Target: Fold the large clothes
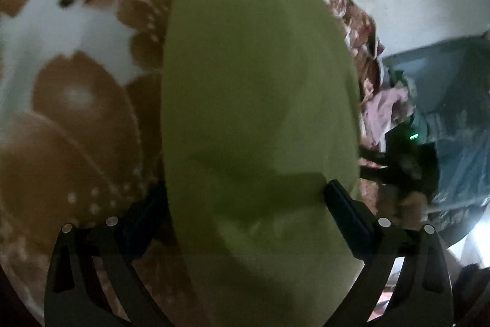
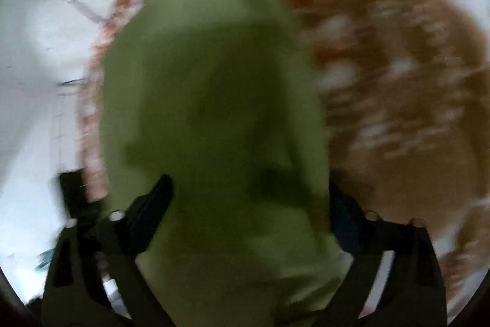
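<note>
Green garment point(image 1: 260, 100): one long band of plain cloth lying on a brown-and-white floral bedspread point(image 1: 76, 112), running away from both cameras. Left hand-held gripper point(image 1: 245, 204): jaws wide, cloth lying between the fingers, grip not discernible. Right hand-held gripper point(image 2: 249, 198): jaws wide, the same cloth point(image 2: 214, 100) between them; picture blurred, contact unclear.
</note>
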Motion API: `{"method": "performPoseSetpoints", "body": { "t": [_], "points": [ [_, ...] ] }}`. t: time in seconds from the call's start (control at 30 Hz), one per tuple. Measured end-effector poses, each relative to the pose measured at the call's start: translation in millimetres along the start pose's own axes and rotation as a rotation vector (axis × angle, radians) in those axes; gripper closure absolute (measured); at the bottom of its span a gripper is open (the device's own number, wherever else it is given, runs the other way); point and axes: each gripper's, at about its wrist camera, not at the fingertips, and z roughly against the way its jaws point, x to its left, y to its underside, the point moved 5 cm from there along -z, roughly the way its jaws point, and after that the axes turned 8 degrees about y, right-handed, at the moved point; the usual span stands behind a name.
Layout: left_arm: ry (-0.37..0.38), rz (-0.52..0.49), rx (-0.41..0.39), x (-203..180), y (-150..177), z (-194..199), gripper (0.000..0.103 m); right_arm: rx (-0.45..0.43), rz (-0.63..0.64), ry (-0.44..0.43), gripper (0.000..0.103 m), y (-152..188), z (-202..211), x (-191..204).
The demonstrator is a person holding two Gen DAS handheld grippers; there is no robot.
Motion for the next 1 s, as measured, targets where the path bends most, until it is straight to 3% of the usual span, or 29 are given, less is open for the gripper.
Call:
{"method": "performPoseSetpoints", "body": {
  "t": [0.13,0.23,0.3,0.33,0.37,0.4,0.43,0.53,0.63,0.73,0.77,0.83,0.93,1.0],
  "points": [
    [0.076,0.021,-0.003,-21,-10,-4,0.007,0.044,0.063,0.064,0.013,-3,-14,10],
    [0.083,0.019,0.021,-11,-10,-12,0.008,0.082,0.01,-0.016,0.009,-12,-31,4],
    [0.151,0.041,0.016,8,-11,-16,0.013,0.098,0.004,-0.072,0.009,-18,-36,10],
    [0.171,0.049,0.012,11,-12,-13,0.017,0.1,-0.004,-0.086,0.013,-18,-36,10],
    [0.18,0.056,0.019,11,-12,-12,0.021,0.108,-0.022,-0.118,0.024,-17,-35,12],
    [0.191,0.063,0.039,7,-12,-12,0.033,0.12,-0.039,-0.149,0.04,-15,-33,13],
    [0.194,0.057,0.043,3,-10,-8,0.04,0.122,-0.047,-0.156,0.044,-12,-30,13],
    [0.24,0.008,0.042,-11,-7,4,0.05,0.15,-0.061,-0.186,0.045,-13,-36,15],
    [0.233,0.066,0.038,4,-8,-5,0.043,0.148,-0.022,-0.176,0.044,-20,-39,23],
    [0.213,0.066,0.031,13,-3,-13,0.047,0.144,-0.06,-0.173,0.043,-24,-56,16],
    [0.192,0.07,0.032,10,-3,-13,0.049,0.144,-0.076,-0.178,0.046,-24,-56,15],
    [0.173,0.025,0.029,-14,-2,-2,0.071,0.125,-0.07,-0.155,0.068,-22,-41,23],
    [0.138,-0.074,0.036,-52,3,14,0.076,0.092,-0.001,-0.146,0.085,-9,-3,40],
    [0.117,-0.12,0.04,-76,12,25,0.076,0.091,-0.01,-0.188,0.085,6,15,48]
  ]
}}
